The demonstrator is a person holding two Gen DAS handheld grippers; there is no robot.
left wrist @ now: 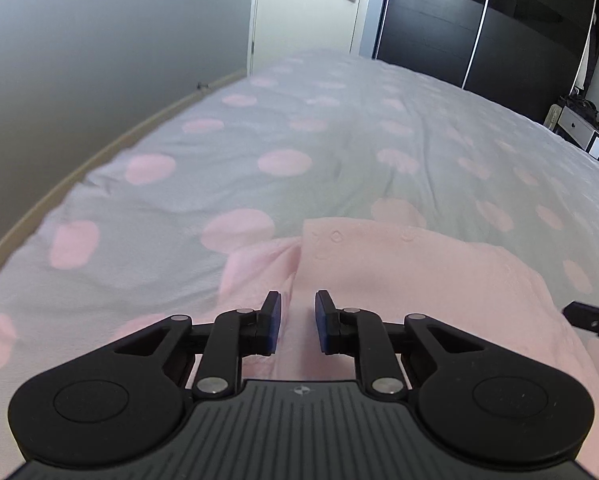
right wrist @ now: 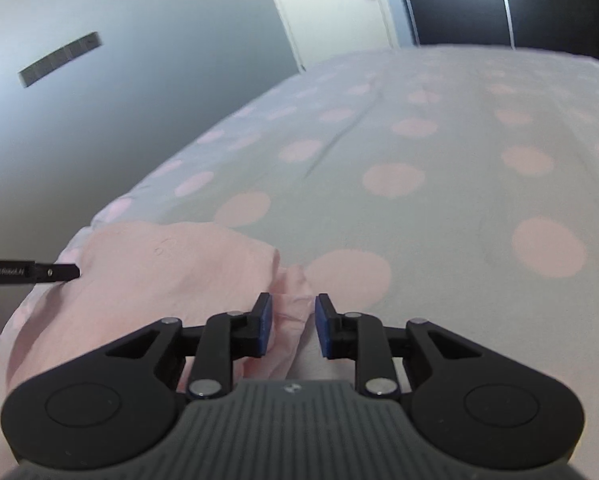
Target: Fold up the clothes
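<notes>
A pale pink garment (left wrist: 399,272) lies bunched on the near part of the bed, with small buttons or snaps along its far edge. My left gripper (left wrist: 298,312) hovers low over its left part; the jaws stand a little apart and only flat cloth shows below the gap. In the right wrist view the garment (right wrist: 171,264) is at the lower left. A raised fold of it sits between the pads of my right gripper (right wrist: 291,316), which do not pinch it. Each gripper shows in the other view: the right gripper (left wrist: 591,318), the left gripper (right wrist: 59,272).
The bed carries a grey cover with pink dots (left wrist: 259,140), wrinkled down the middle. A grey wall (left wrist: 79,60) runs along the bed's left edge. Beyond the bed's far end are a white door (left wrist: 307,4) and a dark sliding wardrobe (left wrist: 479,24). A small dresser (left wrist: 579,124) stands at the right.
</notes>
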